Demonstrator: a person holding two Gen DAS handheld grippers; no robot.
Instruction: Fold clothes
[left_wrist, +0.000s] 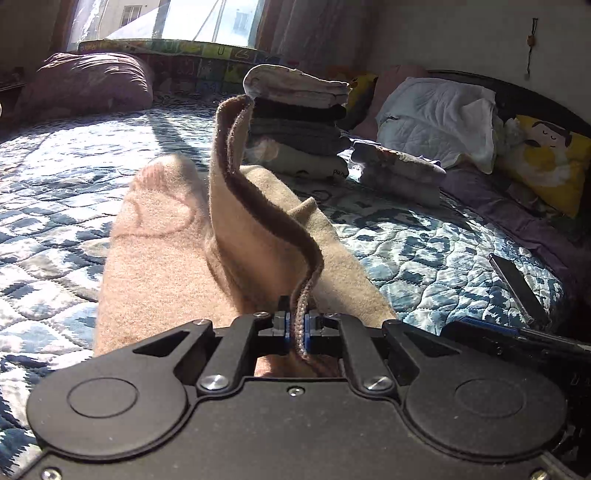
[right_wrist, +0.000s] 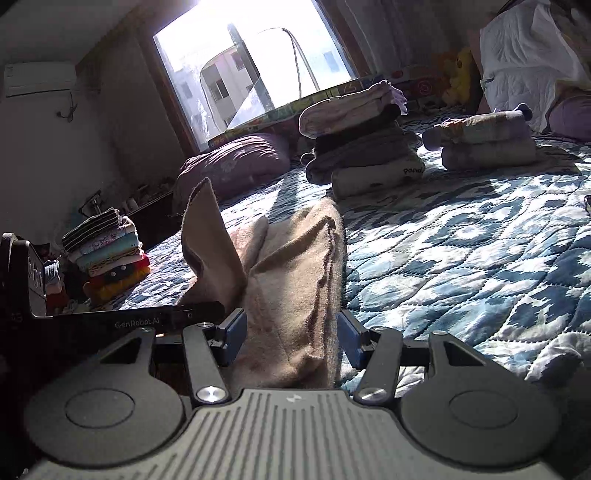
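Pinching tan garment (left_wrist: 236, 206) hem: left gripper (left_wrist: 296, 326); right gripper (right_wrist: 291, 334) wide, garment's near end hidden, maybe loose

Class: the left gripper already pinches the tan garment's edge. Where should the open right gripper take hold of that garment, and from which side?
Probably the bunched fold of the tan garment lying between the right gripper's open fingers. Come straight forward along the bed: the ridge runs away from the camera and stands above the quilt, so closing sideways should pinch it. The left gripper holds the dark-trimmed edge.
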